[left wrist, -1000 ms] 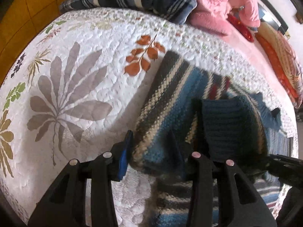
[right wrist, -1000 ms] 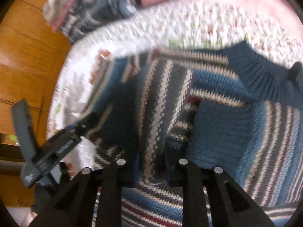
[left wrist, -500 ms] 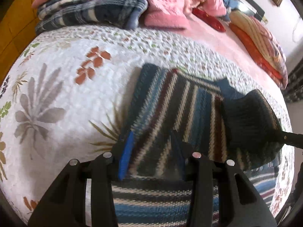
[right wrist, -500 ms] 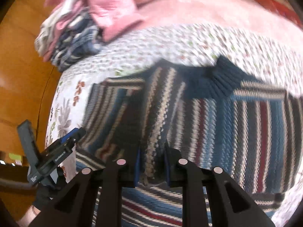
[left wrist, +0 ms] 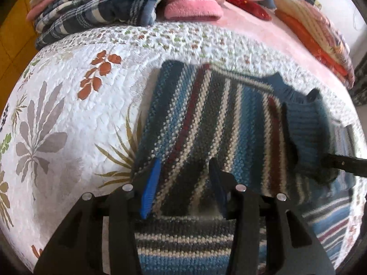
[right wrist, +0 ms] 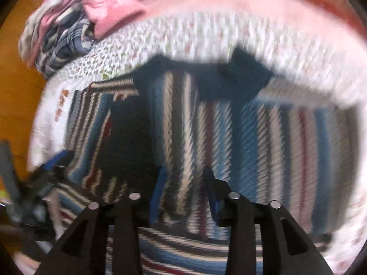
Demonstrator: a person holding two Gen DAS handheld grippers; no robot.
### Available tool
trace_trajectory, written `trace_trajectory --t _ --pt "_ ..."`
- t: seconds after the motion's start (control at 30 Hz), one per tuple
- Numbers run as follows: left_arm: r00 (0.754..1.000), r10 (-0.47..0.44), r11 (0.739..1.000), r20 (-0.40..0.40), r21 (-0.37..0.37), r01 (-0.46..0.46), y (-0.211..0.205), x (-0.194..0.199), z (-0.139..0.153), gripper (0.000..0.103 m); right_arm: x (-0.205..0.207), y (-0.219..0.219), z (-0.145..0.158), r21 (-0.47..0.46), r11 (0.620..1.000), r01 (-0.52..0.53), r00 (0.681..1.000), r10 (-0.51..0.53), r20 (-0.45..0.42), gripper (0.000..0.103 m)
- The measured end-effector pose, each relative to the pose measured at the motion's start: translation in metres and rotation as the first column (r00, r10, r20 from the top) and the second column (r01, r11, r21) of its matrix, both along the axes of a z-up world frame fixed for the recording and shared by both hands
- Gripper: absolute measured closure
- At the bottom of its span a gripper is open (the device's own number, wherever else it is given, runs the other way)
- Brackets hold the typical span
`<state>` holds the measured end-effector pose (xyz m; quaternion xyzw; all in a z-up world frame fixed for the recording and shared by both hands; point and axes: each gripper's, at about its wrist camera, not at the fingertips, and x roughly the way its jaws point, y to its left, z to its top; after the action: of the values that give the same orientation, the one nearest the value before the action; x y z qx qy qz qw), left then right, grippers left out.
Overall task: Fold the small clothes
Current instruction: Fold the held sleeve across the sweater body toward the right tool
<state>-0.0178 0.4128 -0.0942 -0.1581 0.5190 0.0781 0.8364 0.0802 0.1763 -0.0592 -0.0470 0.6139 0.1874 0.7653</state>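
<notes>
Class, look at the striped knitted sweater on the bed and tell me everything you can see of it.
The striped knitted sweater is chunky wool-like knit in blue, dark teal, cream and maroon stripes, with a plain ribbed blue cuff. It lies partly folded on the white floral quilt. The left gripper is open over one fold. The right gripper stands over the fabric, jaws apart. The right wrist view is blurred.

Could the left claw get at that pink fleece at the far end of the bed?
Probably yes. The left claw is open, holding nothing, and only flat striped sweater and bare quilt lie before the pink fleece; it would need moving forward.
</notes>
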Motion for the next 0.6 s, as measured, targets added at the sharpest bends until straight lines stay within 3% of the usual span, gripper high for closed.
trace_trajectory --t 0.07,0.2,0.37,0.43,0.6 --pt "0.999 0.026 0.999 0.024 -0.019 -0.026 0.006 -0.008 0.009 0.056 -0.005 0.008 0.019 0.012 0.999 -0.032 0.998 0.032 0.055 0.058" --pt "0.999 0.043 0.997 0.006 -0.063 -0.043 0.009 -0.018 0.007 0.056 -0.015 0.047 0.027 0.055 0.987 -0.154 0.988 0.152 0.033 0.054" --pt "1.0 0.027 0.999 -0.003 -0.027 -0.028 0.005 -0.017 0.001 0.056 -0.02 0.087 -0.002 -0.034 0.974 -0.222 0.975 0.222 -0.006 0.048" --pt "0.999 0.031 0.999 -0.009 -0.032 -0.031 0.007 -0.015 -0.002 0.055 -0.019 0.092 -0.012 -0.067 0.972 -0.225 0.974 0.225 -0.017 0.039" --pt "0.999 0.037 0.998 -0.021 -0.045 -0.038 0.007 -0.009 -0.008 0.055 -0.019 0.1 -0.035 -0.142 0.958 -0.249 0.968 0.248 -0.026 0.039"
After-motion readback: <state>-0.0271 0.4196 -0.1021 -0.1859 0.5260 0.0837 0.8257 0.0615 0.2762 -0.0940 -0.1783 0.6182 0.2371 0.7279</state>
